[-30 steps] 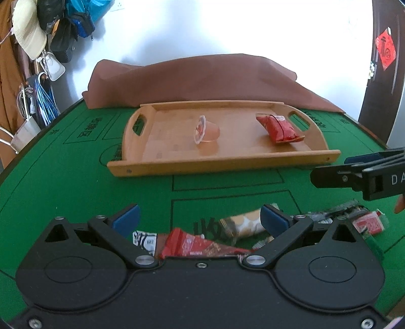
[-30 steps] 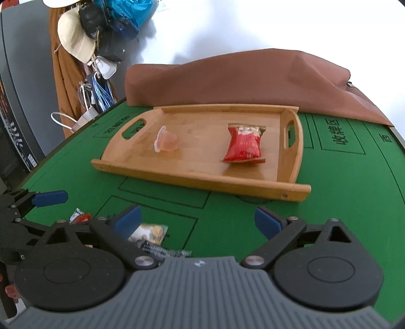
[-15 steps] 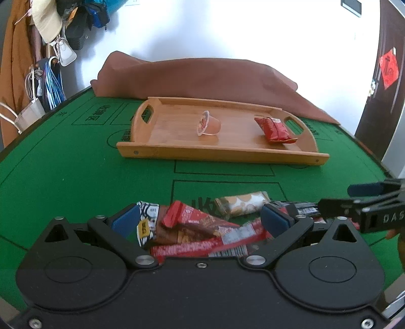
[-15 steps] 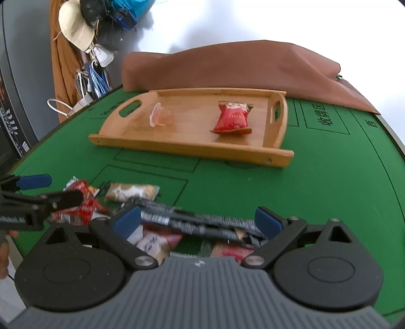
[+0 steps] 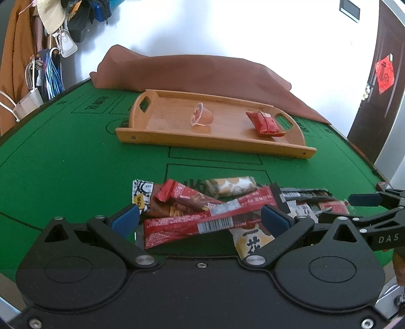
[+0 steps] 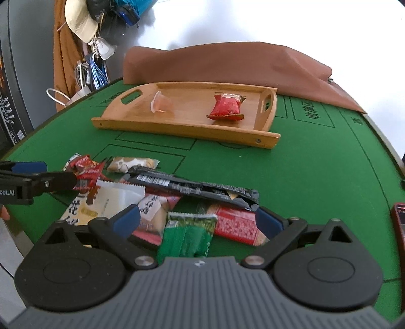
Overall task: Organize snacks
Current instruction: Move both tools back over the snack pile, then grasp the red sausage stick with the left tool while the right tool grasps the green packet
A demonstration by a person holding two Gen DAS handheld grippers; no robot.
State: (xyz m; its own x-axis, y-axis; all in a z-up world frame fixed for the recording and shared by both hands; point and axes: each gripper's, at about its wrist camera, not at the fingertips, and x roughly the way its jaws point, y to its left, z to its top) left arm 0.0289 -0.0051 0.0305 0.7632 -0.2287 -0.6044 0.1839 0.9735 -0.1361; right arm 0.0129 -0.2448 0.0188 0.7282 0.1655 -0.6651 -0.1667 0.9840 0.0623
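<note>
A pile of snack packets lies on the green table near me: a long red bar (image 5: 207, 221), a biscuit pack (image 5: 231, 186), a black bar (image 6: 192, 187), a green packet (image 6: 188, 234). A wooden tray (image 5: 202, 141) farther back holds a jelly cup (image 5: 201, 117) and a red pouch (image 5: 264, 122). My left gripper (image 5: 200, 219) is open low over the pile's left part. My right gripper (image 6: 197, 220) is open over the pile's right part. Both hold nothing.
A brown cloth (image 5: 192, 73) lies bunched behind the tray. Bags and a hat (image 6: 81, 22) hang at the far left wall. A dark red object (image 6: 400, 225) sits at the table's right edge. The table's near edge is right below both grippers.
Both grippers have pulled back toward the near table edge and tilted down. The snack pile has come fully into view between their open fingers.
</note>
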